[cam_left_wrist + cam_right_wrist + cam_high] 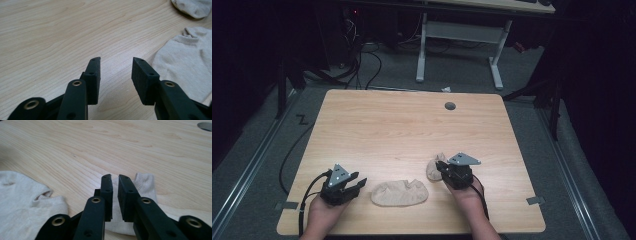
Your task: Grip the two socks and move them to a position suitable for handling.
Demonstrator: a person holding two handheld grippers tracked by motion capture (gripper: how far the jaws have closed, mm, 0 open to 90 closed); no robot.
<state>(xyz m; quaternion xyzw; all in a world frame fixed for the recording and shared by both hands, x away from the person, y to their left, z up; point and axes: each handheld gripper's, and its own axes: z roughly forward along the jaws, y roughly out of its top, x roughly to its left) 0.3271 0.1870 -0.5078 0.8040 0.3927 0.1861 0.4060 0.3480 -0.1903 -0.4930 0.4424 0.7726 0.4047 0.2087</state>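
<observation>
I see two beige socks on the table (402, 125). The flat sock (400, 193) lies between my hands, apart from both. My left gripper (354, 186) hovers with jaws wide and nothing between them; its view cuts that sock off at the right edge. My right gripper (443, 170) sits at the bunched sock (434, 169), which it partly hides from above. Its jaws are narrow, a slim gap left, with sock fabric behind them; I can't tell whether they pinch any cloth.
</observation>
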